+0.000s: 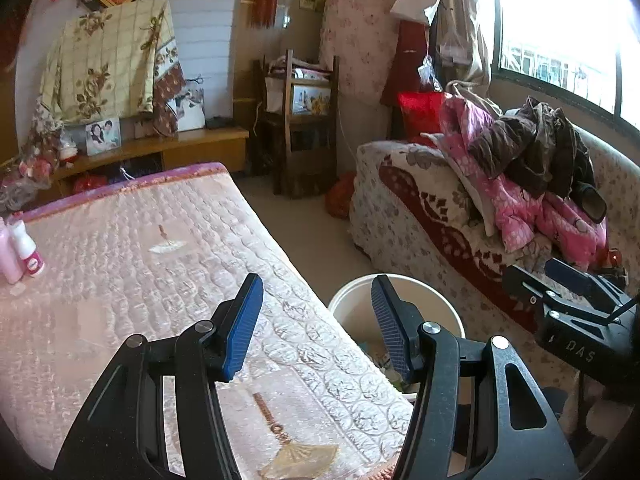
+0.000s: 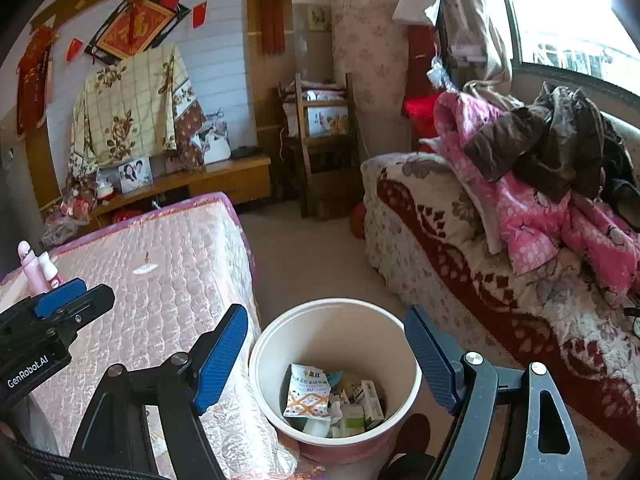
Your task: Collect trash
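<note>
The right gripper (image 2: 326, 354) is held above the bin (image 2: 412, 364), jaws wide and empty. Wrappers (image 2: 307, 396), apparently packaging, are seen inside. The left gripper (image 1: 316, 320) is also held wide open, beside the bed (image 1: 140, 264).

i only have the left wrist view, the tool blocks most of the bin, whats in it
Observer: The right wrist view looks straight into the bin. A crumpled white snack packet lies on top of the trash.
Operator: anything else in there
Observer: A small white and green carton leans beside the packet.
Operator: is the right tool holding something
Observer: No. The right tool is open and empty above the bin.
</note>
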`<state>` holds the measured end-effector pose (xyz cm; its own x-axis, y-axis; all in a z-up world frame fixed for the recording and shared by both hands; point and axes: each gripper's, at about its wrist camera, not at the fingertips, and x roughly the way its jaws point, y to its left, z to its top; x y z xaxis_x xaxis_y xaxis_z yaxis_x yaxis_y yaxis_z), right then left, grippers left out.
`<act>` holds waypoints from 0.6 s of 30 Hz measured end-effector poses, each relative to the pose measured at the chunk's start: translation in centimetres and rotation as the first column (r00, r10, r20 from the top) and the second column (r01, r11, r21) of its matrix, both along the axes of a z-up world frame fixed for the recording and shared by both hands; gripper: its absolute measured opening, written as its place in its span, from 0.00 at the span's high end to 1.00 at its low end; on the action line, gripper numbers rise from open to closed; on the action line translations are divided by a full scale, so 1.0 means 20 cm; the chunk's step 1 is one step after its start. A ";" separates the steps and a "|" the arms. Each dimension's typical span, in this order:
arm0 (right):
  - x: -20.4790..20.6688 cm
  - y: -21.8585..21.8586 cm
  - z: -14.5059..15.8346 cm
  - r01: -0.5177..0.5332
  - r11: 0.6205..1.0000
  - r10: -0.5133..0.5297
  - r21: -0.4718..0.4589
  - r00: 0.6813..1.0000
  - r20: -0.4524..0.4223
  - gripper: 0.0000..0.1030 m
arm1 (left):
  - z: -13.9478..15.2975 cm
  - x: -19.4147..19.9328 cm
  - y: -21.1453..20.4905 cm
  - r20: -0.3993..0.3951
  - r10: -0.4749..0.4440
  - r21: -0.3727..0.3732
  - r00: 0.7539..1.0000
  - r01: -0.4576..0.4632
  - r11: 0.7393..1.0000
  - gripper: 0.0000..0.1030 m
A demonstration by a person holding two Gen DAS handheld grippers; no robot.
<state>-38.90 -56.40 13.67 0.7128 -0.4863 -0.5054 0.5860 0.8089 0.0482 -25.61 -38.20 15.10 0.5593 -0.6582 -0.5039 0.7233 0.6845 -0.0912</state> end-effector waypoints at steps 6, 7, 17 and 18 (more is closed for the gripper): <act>-0.03 0.07 0.05 -0.013 1.000 0.014 -0.013 1.000 0.027 0.23 | 0.02 -0.02 0.06 0.016 0.015 -0.016 1.000 -0.014 1.000 0.47; -0.03 0.08 0.06 -0.015 1.000 0.015 -0.016 0.999 0.030 0.23 | 0.02 -0.02 0.07 0.021 0.019 -0.017 1.000 -0.019 1.000 0.47; -0.05 0.12 0.10 -0.026 0.999 0.027 -0.030 0.999 0.042 0.22 | 0.04 -0.04 0.09 0.033 0.027 -0.028 0.999 -0.026 0.999 0.47; -0.05 0.12 0.10 -0.026 0.999 0.027 -0.031 0.999 0.042 0.22 | 0.04 -0.04 0.09 0.033 0.028 -0.029 0.999 -0.027 0.999 0.47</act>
